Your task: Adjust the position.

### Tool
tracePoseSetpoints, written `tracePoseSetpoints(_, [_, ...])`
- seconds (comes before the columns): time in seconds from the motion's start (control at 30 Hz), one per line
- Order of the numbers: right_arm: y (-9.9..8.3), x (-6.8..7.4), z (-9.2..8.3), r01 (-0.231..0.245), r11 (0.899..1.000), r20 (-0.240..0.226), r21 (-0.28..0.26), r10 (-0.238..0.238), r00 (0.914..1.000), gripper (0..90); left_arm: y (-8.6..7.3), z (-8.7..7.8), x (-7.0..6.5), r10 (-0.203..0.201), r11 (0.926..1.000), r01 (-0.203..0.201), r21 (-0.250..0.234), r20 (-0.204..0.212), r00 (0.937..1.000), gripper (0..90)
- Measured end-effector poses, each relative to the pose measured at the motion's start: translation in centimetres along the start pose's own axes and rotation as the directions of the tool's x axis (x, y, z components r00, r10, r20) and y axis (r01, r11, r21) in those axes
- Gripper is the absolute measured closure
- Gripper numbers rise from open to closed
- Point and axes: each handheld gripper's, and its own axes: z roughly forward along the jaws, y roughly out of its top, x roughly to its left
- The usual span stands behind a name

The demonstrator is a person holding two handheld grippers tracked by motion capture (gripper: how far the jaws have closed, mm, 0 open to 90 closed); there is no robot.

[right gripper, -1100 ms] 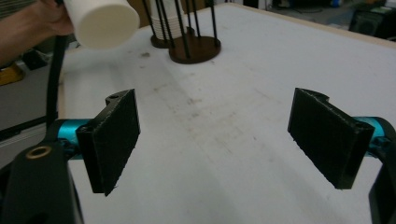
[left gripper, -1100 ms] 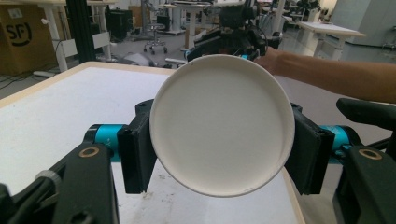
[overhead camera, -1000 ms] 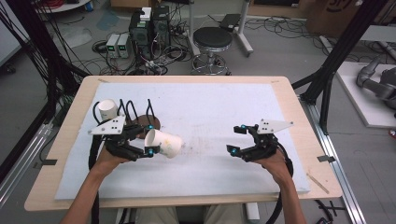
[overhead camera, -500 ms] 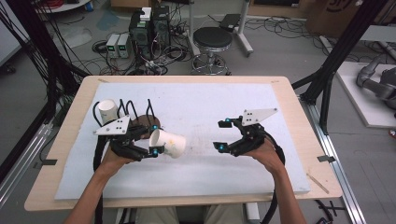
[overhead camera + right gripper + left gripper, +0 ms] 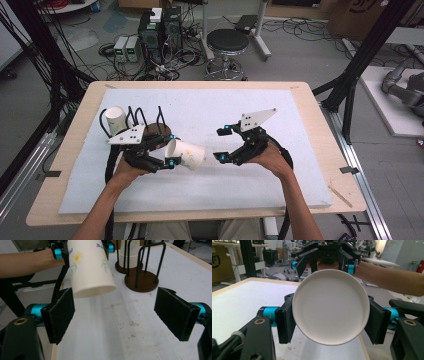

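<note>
While the left tongs (image 5: pixel 170 150) are clamped on a paper cup (image 5: pixel 185 154), it hangs lying on its side above the white worktop (image 5: pixel 210 185), left of the middle and near the person. In the left gripper view the pads press the cup (image 5: pixel 330 306) from both sides, and its round end faces the camera. The right tongs (image 5: pixel 223 145) stand spread wide with nothing between them, just right of the cup and pointing at it; in the right gripper view the flower-printed cup (image 5: pixel 90 267) sits ahead of the gap, its far end not yet between the pads.

The cup looks light and thin-walled, so I judge it will dent under a hard squeeze and slip under a weak one. The stiffest places are probably the rolled rim and the base ring; the second grip seems best taken there, across the wall, gently.

A wire cup rack (image 5: pixel 150 125) with a stack of cups (image 5: pixel 128 256) stands farther back on the left.
</note>
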Motion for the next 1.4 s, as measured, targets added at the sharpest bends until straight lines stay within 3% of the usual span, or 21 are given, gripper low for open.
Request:
tracePoseSetpoints(0.5, [0.9, 0.4, 2.4, 0.028, 1.000, -0.061, 0.007, -0.027, 0.9977, 17.1, 0.1, 0.7, -0.2, -0.001, 1.0000, 0.001, -0.003, 0.018, 0.9998, 35.4])
tracePoseSetpoints(0.87, [1.3, 1.0, 4.3, 0.030, 0.999, -0.109, -0.033, -0.033, 0.9935, 17.1, 0.2, 0.9, -0.3, -0.005, 0.9998, 0.005, -0.018, 0.030, 0.9996, 35.4])
tracePoseSetpoints(1.33, [0.9, 1.5, 5.2, 0.025, 0.998, -0.139, -0.057, -0.033, 0.9897, 17.7, 0.2, 1.2, -0.4, -0.003, 0.9998, 0.004, -0.022, 0.043, 0.9991, 35.4])
tracePoseSetpoints(1.4, [0.6, 1.5, 5.4, 0.017, 0.997, -0.152, -0.072, -0.028, 0.9879, 21.2, 0.3, 1.2, -0.4, 0.000, 0.9997, 0.001, -0.023, 0.047, 0.9989, 35.4])
